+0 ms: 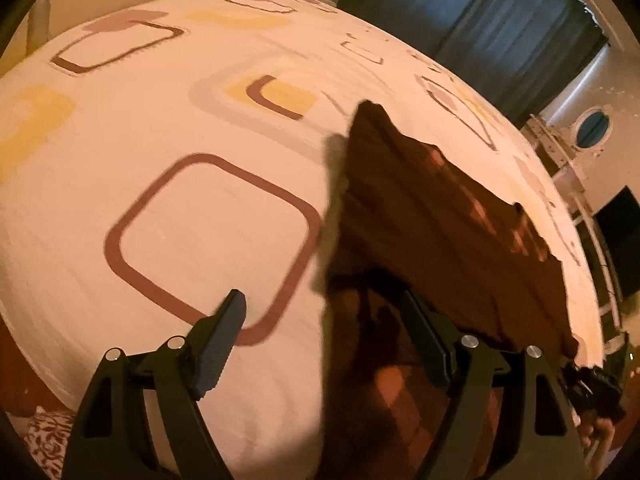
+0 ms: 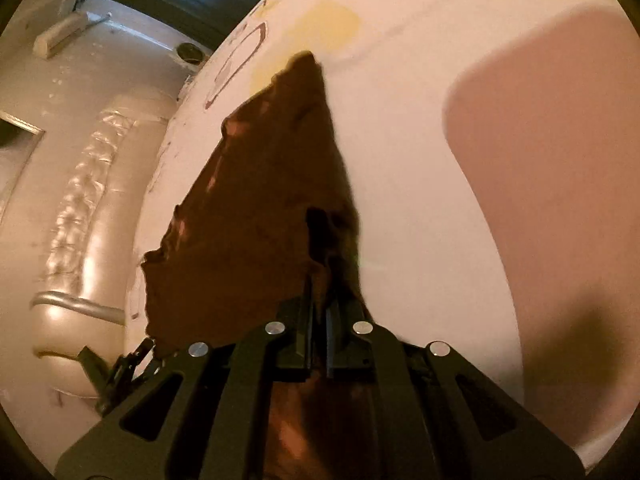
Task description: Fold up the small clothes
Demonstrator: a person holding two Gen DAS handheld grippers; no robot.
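A dark brown garment (image 1: 440, 220) lies spread on the bed's patterned sheet (image 1: 160, 128), near the bed's right side in the left wrist view. My left gripper (image 1: 324, 320) hovers open over the garment's near left edge. Its right finger (image 1: 424, 332) is above the cloth and its left finger (image 1: 224, 340) is above bare sheet. In the right wrist view, my right gripper (image 2: 320, 312) is shut on a bunched edge of the brown garment (image 2: 260, 200). The cloth rises into the jaws and stretches away toward a far corner.
The bed's edge (image 2: 160, 184) runs close to the garment's left side in the right wrist view, with floor beyond. Dark curtains (image 1: 500, 20) hang past the far side. A broad pink patch (image 2: 560, 160) lies to the right. A dark object (image 1: 596, 388) shows at the bed's near right edge.
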